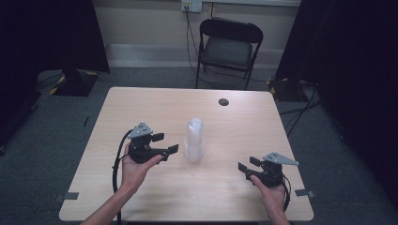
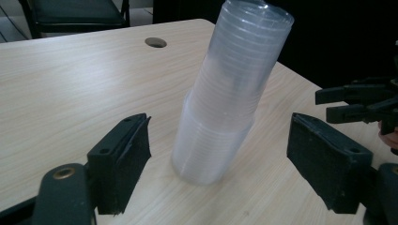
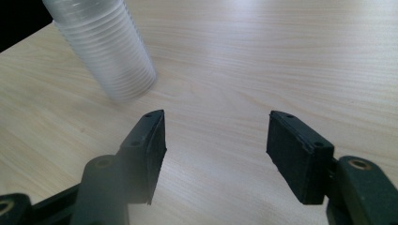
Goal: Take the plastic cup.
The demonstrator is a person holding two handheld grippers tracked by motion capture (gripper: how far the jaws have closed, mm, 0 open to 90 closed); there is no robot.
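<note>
1. Here, a stack of clear cups stands upside down near the middle of the table, about midway between its side edges.
2. The left gripper hovers just beside the stack, jaws spread wide and holding nothing.
3. The right gripper waits well apart near the right front corner, jaws also wide and bare.
4. Judged from this, the left should close on the lower cups squarely and gently, since thin plastic buckles and a tall stack tips.
</note>
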